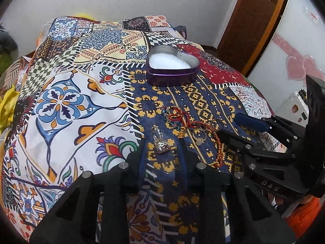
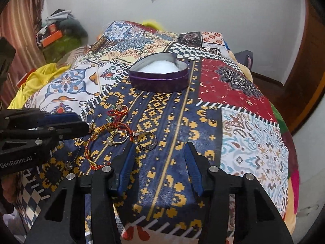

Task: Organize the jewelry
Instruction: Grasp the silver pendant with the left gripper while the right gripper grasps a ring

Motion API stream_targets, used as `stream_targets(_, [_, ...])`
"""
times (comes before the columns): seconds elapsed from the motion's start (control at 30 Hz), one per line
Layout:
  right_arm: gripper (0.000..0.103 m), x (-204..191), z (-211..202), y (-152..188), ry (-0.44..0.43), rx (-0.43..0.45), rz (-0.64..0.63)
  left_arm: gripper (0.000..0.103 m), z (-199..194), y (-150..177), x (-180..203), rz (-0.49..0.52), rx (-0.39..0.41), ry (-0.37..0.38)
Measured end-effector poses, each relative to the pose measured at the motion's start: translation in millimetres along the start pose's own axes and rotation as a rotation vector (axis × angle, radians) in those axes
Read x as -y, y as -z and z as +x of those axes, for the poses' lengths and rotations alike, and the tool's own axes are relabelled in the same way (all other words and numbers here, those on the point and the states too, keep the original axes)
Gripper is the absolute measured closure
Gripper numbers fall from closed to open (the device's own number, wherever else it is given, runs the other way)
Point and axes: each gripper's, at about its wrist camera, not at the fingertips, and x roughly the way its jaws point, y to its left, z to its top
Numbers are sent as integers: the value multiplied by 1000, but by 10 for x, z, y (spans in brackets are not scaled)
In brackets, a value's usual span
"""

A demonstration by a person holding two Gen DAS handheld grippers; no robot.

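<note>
A purple heart-shaped tin (image 1: 172, 72) with white padding stands open on the patterned bedspread (image 1: 81, 101); it also shows in the right wrist view (image 2: 160, 79). Jewelry lies in front of it: a crystal pendant (image 1: 161, 142), red and beaded bracelets (image 1: 174, 116), a stone ring (image 1: 199, 136), a plain ring (image 2: 146, 140) and a gold-red cord bracelet (image 2: 95, 142). My left gripper (image 1: 163, 144) is open, its fingers either side of the pendant. My right gripper (image 2: 159, 148) is open, just right of the plain ring.
The bed's right edge drops off near a wooden door (image 1: 254, 20) and a white fridge (image 1: 294, 40). Yellow cloth (image 2: 34, 81) and clutter (image 2: 56, 32) lie to the left. A wall (image 2: 203, 10) stands behind the bed.
</note>
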Motion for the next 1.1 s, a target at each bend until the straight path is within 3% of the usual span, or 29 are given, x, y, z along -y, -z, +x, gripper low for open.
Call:
stream_targets(0.17, [59, -38, 68, -47, -8, 0, -16, 83, 44, 1, -37, -3, -4, -3])
stream_targets(0.37, [83, -73, 134, -93, -41, -9, -29, 88, 64, 11, -51, -10, 3, -7])
stream_targets(0.7, [83, -42, 44, -72, -37, -7, 5, 88, -58, -28, -66, -27, 30, -11])
stream_targets(1.1, [83, 26, -301, -306, -21, 95, 43, 88, -478, -323, -23, -11, 158, -26])
